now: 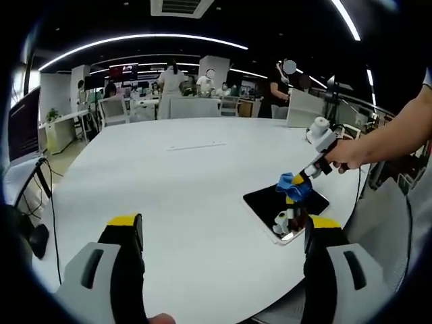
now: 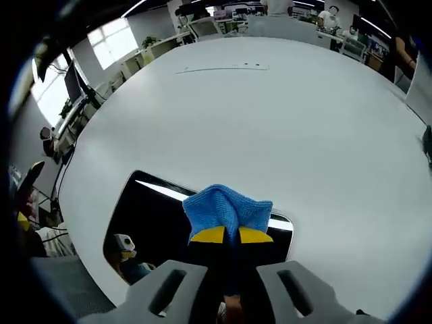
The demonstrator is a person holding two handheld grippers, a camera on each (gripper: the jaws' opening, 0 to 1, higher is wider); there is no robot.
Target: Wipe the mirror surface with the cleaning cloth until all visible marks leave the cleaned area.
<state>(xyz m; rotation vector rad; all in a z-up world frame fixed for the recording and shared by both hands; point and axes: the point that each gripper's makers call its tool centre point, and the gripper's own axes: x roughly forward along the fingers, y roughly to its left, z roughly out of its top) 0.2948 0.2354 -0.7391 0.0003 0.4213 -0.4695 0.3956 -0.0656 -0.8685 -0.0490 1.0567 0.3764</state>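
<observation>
The mirror (image 2: 155,223) lies flat on the white bench (image 2: 270,115), a dark rounded rectangle close to the bench's near edge. In the right gripper view it sits from about 9 o'clock to 5 o'clock around the tool; in the left gripper view it lies at roughly 4 o'clock, near the bench rim.

The right gripper (image 2: 225,234) has its jaws clamped together on the cleaning cloth (image 2: 228,206), a blue folded wad that bulges out past the yellow tips and rests over the mirror's far edge. In the left gripper view the same tool comes in from 3 o'clock, a hand on its handle, with the cloth bunched at its tip over the glass. The left gripper (image 1: 223,233) hangs over bare bench with its jaws wide apart, holding nothing, well apart from the mirror.

The cloth looks soft, light and limp, so a pinch at its gathered middle, as now, leaves a padded front to press flat. The mirror is probably thin, stiff, slick and breakable; it may slide under a sideways stroke, so pressure should stay gentle. Whether marks remain on the glass, I cannot tell.
</observation>
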